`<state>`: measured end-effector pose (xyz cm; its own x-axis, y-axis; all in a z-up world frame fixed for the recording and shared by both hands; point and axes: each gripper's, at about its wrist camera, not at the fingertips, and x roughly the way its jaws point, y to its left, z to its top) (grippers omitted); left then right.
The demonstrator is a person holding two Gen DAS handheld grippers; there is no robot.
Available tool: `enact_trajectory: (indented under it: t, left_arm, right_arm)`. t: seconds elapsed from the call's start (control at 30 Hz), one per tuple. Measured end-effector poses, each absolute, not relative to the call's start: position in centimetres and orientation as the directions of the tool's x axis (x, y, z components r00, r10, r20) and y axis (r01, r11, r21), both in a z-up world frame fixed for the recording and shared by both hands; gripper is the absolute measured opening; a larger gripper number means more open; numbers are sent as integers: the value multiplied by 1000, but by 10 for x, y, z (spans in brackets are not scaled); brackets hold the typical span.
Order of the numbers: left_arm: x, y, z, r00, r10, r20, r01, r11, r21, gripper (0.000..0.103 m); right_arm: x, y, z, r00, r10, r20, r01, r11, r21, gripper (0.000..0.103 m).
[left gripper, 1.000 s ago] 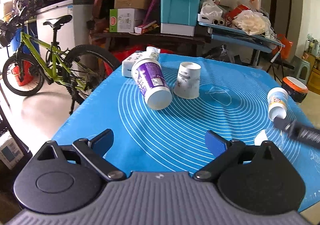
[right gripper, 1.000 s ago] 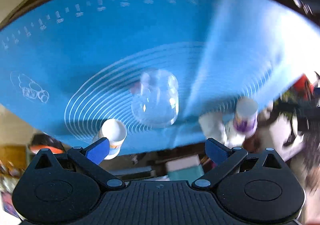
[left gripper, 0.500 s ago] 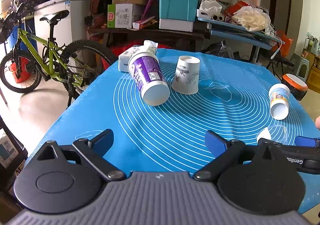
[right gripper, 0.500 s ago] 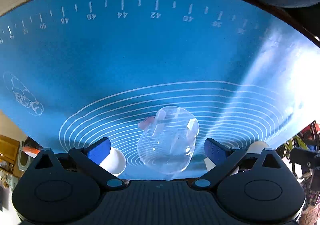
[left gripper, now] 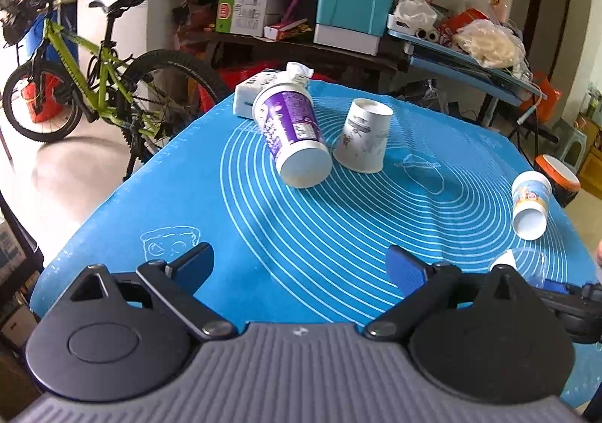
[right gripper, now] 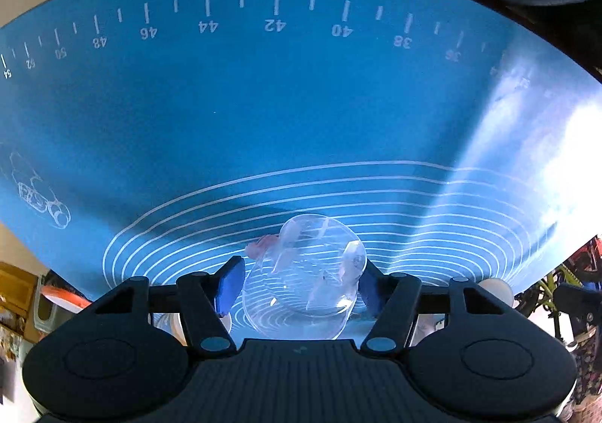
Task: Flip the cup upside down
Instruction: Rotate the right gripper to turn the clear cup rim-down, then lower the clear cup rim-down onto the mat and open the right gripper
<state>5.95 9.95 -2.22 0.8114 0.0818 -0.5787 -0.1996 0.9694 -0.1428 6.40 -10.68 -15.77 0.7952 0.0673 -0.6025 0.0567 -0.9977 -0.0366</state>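
Note:
A clear plastic cup (right gripper: 308,280) stands on the blue mat (right gripper: 263,114). My right gripper (right gripper: 299,283) is turned upside down and its blue fingers (right gripper: 229,282) press the cup's sides, so it is shut on the cup. The same cup (left gripper: 526,265) shows at the right in the left wrist view, behind my left gripper's right finger, with the right gripper (left gripper: 564,295) at it. My left gripper (left gripper: 301,268) is open and empty above the mat's near edge.
On the mat (left gripper: 338,227) lie a purple cup (left gripper: 291,137) on its side, a white paper cup (left gripper: 363,137) upside down, a small white and orange cup (left gripper: 530,204) on its side and a tissue pack (left gripper: 259,92). A bicycle (left gripper: 94,84) stands left.
My right gripper has moved in over the clear cup and closed its fingers on it. My left gripper has stayed open, with its view drifting slightly.

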Motion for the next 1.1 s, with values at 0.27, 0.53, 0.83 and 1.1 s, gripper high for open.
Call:
enact_trajectory:
  t: [0.27, 0.53, 0.83, 1.1]
  left_arm:
    - [58, 100, -22, 810, 94, -579, -214, 967, -142, 97]
    - [57, 102, -21, 808, 107, -579, -229, 963, -141, 97]
    - [56, 98, -21, 808, 123, -576, -238, 963, -127, 97]
    - [56, 88, -22, 809, 138, -571, -242, 964, -110, 97]
  right_arm:
    - [78, -88, -152, 812, 125, -569, -53, -957, -286, 59]
    - [101, -43, -81, 841, 182, -509, -420, -372, -828, 59]
    - [126, -69, -42, 836, 320, -446, -526, 698, -486, 59]
    - [161, -117, -75, 819, 261, -510, -326, 944, -40, 59]
